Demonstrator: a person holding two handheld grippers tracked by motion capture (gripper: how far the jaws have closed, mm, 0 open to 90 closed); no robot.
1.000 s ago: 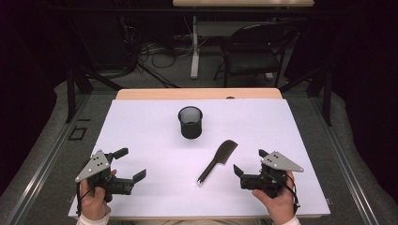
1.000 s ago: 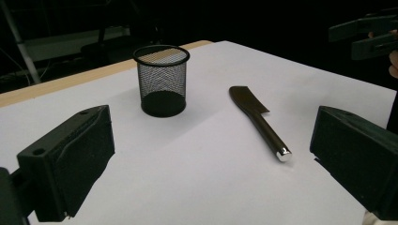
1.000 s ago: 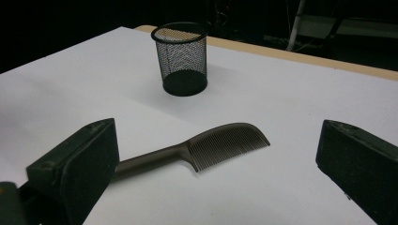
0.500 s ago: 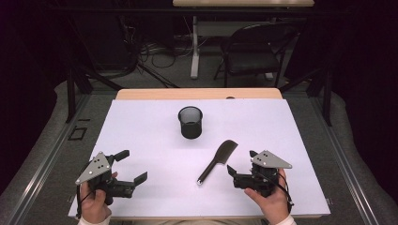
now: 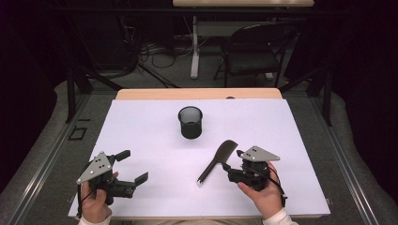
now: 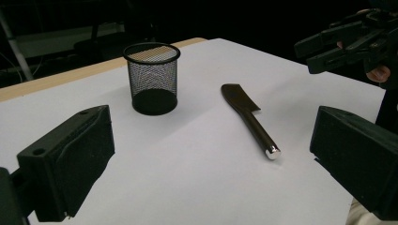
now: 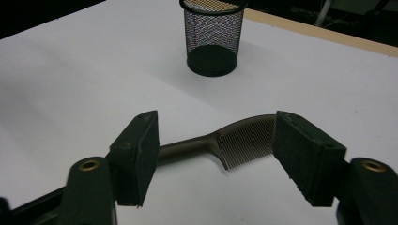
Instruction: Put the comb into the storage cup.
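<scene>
Hands at the near edge of the table (image 5: 141,122), each gripping a two-jaw tool. Left gripper (image 5: 133,166) low at the near left over the white sheet, jaws spread wide, nothing between them; same wide spread in the left gripper view (image 6: 206,154), bare sheet in the gap. Right gripper (image 5: 233,161) at the near right, jaws open and set either side of the comb (image 5: 217,160), not closed on it; in the right gripper view (image 7: 216,150) teeth and neck of the comb (image 7: 234,138) just beyond the open jaws. Comb dark, flat on the sheet, metal-tipped handle toward the near side, toothed head pointing away. Farther back, near mid-table, black mesh cup (image 5: 190,122) upright, well apart from comb and grippers. Beyond the far edge, folding chair (image 5: 256,49) and cables on the floor.
</scene>
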